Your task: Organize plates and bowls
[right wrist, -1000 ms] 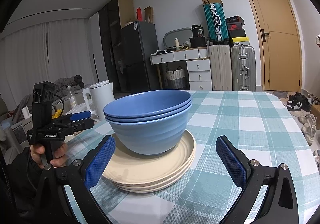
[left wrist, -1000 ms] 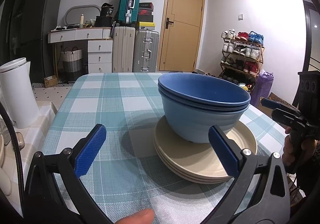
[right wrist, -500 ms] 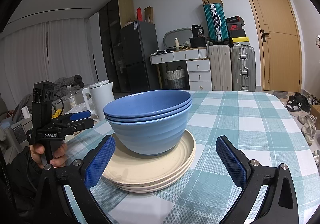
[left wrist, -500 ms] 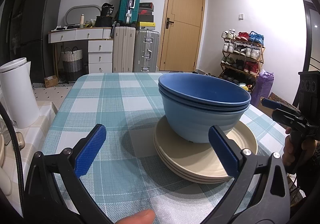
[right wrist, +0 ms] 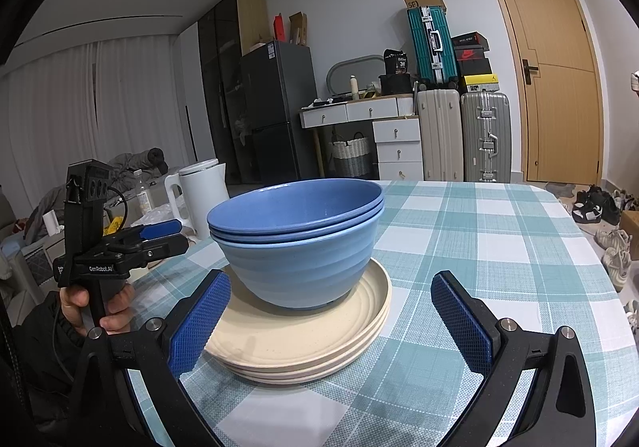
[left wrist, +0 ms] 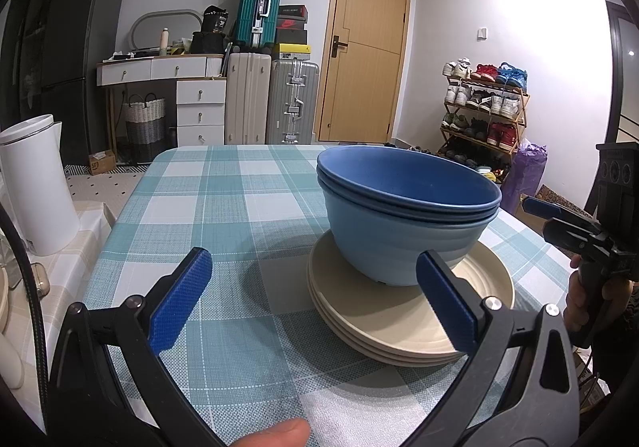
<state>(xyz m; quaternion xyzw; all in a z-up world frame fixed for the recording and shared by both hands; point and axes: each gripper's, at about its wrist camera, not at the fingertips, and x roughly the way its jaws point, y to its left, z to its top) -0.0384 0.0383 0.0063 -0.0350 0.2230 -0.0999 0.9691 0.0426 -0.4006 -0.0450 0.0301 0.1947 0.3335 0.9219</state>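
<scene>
While nothing shifts across the last second, stack and both tools stay put: blue bowls (left wrist: 407, 207) nested together, seated on the cream plates (left wrist: 399, 311), themselves piled on the checked tablecloth (left wrist: 223, 215). Judged from this stillness: sorting apparently complete, or pausing before a final adjustment; no loose plate or bowl seen elsewhere on the cloth.

Left gripper (left wrist: 311, 299): spread wide, blue pads (left wrist: 179, 303) well apart, holding nothing, touching nothing; poised near the table's near edge, with the stack just ahead and toward its right finger. Seen also from the opposite side, held up off the table in a hand (right wrist: 108, 307).

Right gripper (right wrist: 331, 319): likewise spread wide, empty, no contact; stack sitting ahead and partly between the fingers in view, left pad overlapping the plate rim in the picture only, whether touching cannot be told. Seen from the left camera at the far right edge (left wrist: 559, 215).

White kettle (left wrist: 32, 183) standing off the cloth, well apart from the stack.
</scene>
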